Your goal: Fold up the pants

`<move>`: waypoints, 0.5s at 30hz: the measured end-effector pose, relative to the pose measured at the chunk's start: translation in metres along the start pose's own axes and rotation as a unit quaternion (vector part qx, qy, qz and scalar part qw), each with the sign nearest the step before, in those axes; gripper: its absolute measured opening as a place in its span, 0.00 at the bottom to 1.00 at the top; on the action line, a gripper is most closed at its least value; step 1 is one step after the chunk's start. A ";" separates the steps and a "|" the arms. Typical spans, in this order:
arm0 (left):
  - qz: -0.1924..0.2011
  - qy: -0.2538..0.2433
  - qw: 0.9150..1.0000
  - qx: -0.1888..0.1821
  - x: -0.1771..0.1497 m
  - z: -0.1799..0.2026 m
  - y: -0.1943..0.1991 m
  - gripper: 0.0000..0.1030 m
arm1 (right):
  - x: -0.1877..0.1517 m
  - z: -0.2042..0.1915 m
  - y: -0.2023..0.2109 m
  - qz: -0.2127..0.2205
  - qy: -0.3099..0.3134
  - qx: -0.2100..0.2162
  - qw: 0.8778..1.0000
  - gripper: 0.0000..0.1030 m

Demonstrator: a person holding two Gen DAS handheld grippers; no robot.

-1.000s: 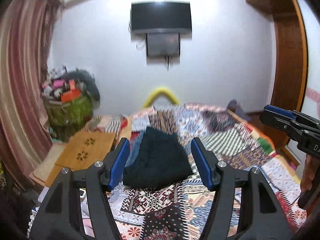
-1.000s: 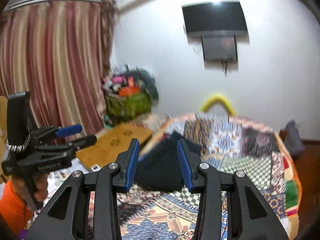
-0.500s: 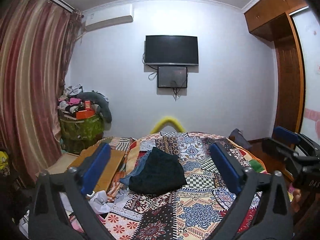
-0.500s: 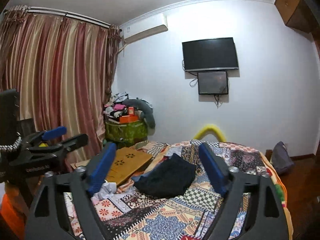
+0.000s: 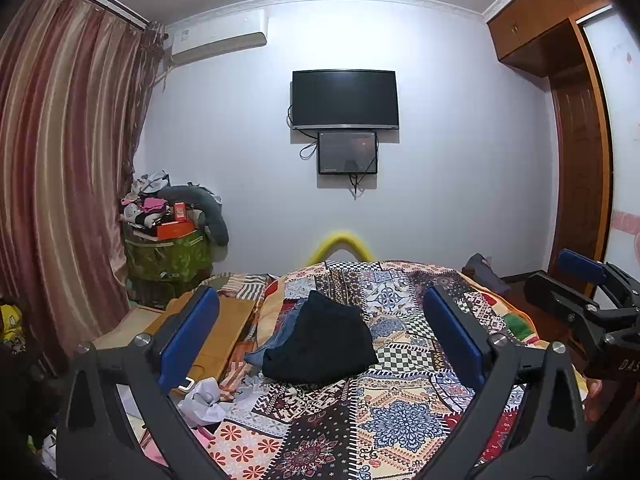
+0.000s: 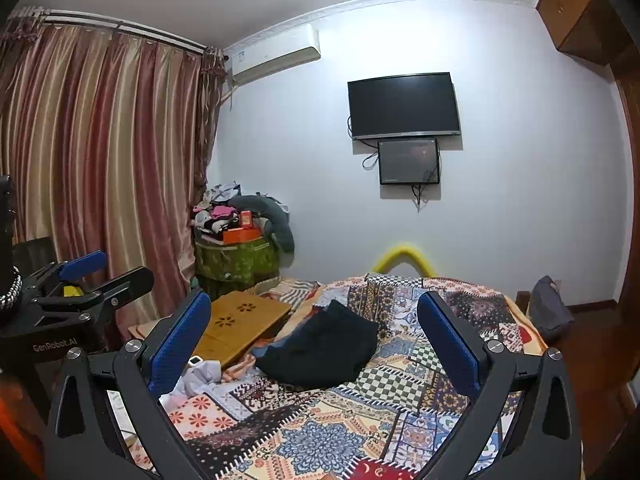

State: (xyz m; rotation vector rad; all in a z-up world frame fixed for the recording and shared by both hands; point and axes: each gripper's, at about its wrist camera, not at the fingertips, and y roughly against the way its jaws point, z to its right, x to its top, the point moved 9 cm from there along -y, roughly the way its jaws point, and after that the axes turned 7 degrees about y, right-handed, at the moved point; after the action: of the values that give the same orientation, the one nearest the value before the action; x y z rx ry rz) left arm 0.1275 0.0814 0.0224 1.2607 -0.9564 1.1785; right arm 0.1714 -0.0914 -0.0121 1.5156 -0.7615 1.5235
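Dark folded pants (image 5: 324, 344) (image 6: 324, 348) lie in a heap on the patchwork bed cover (image 5: 400, 420) (image 6: 320, 440), on top of a blue denim garment (image 5: 276, 340). My left gripper (image 5: 320, 300) stands open, back from the pants, with nothing between its blue pads (image 5: 188, 340). My right gripper (image 6: 314, 300) is also clear of the pants; its jaws are opening wide and hold nothing. Each gripper shows at the edge of the other's view, the right one (image 5: 580, 292) at the right and the left one (image 6: 80, 280) at the left.
A wooden lap table (image 5: 224, 332) (image 6: 240, 320) and crumpled white cloth (image 5: 204, 400) sit on the bed's left side. A green bin (image 6: 236, 264) piled with items stands by the curtain. A dark bag (image 6: 548, 312) lies at the bed's right, near a wooden wardrobe (image 5: 580, 200).
Both grippers pulled back from the pants and spread their jaws from narrow to wide. The pants stay heaped on the bed, now farther off in both views.
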 end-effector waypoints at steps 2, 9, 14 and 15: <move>-0.001 -0.002 1.000 -0.002 -0.002 0.001 -0.001 1.00 | -0.003 0.000 0.000 -0.003 0.000 0.001 1.000 0.99; -0.005 0.003 1.000 -0.007 -0.002 0.001 -0.008 1.00 | -0.006 0.001 -0.001 -0.010 0.000 -0.001 1.000 0.99; -0.009 0.008 1.000 -0.008 -0.003 -0.004 -0.011 1.00 | -0.007 0.004 0.000 -0.015 -0.005 -0.001 1.000 0.99; -0.010 0.009 1.000 -0.007 -0.003 -0.005 -0.012 1.00 | -0.007 0.004 0.000 -0.015 -0.006 -0.001 1.000 0.99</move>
State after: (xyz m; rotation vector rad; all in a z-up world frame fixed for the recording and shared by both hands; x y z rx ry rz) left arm 0.1382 0.0867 0.0164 1.2440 -0.9356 1.1635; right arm 0.1725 -0.0963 -0.0186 1.5280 -0.7435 1.4920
